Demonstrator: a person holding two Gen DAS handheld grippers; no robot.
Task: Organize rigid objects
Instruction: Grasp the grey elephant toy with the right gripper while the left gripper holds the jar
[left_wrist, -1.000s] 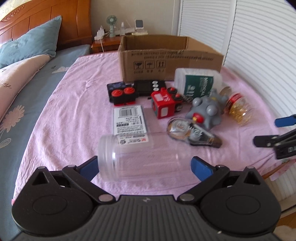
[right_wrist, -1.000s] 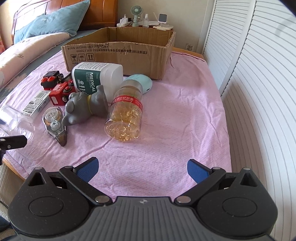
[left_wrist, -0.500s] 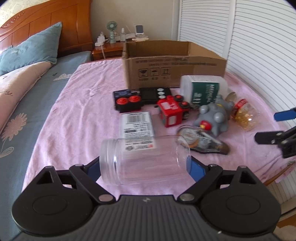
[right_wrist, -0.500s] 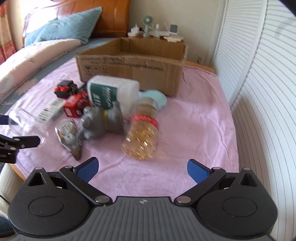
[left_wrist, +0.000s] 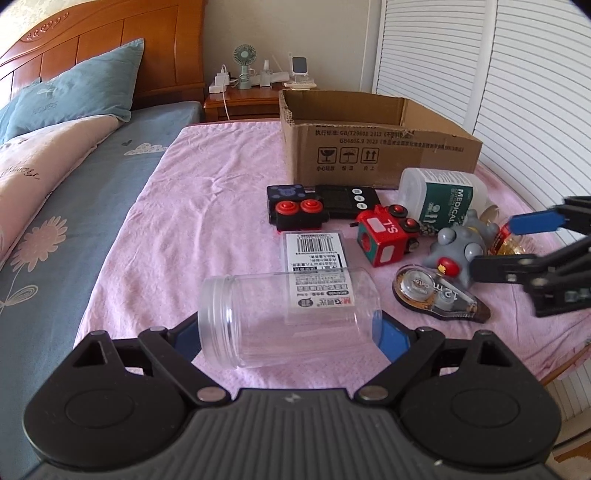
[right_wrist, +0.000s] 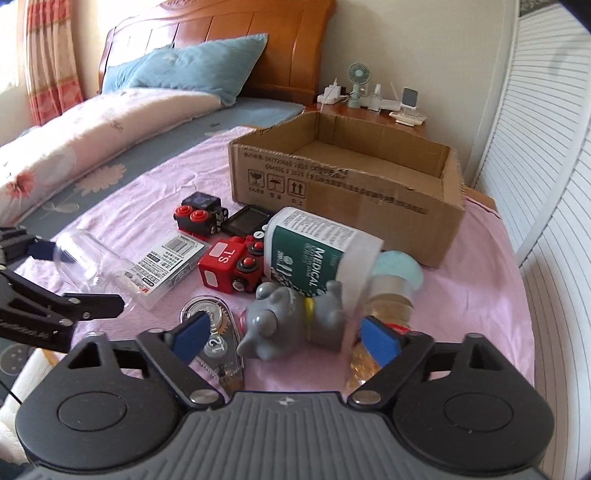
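My left gripper (left_wrist: 288, 332) is shut on a clear plastic jar (left_wrist: 284, 317), held sideways and lifted off the pink cloth; the jar also shows in the right wrist view (right_wrist: 88, 262). My right gripper (right_wrist: 284, 334) is open, low over a grey toy (right_wrist: 291, 317), with its fingers on either side of it. An open cardboard box (left_wrist: 373, 147) stands at the back, also visible in the right wrist view (right_wrist: 343, 188). A red toy cube (left_wrist: 384, 236), black toy (left_wrist: 295, 210), medical bottle (left_wrist: 439, 199), tape dispenser (left_wrist: 436, 295) and capsule bottle (right_wrist: 384, 321) lie about.
A flat barcode-labelled case (left_wrist: 314, 251) and a black device (left_wrist: 343, 201) lie in front of the box. A teal round thing (right_wrist: 402, 266) lies behind the capsule bottle. The bed with pillows (left_wrist: 74, 96) is to the left, louvred doors (left_wrist: 517, 92) to the right.
My left gripper closed on the clear jar and lifted it. My right gripper moved left and down from beside the capsule bottle to the grey toy.
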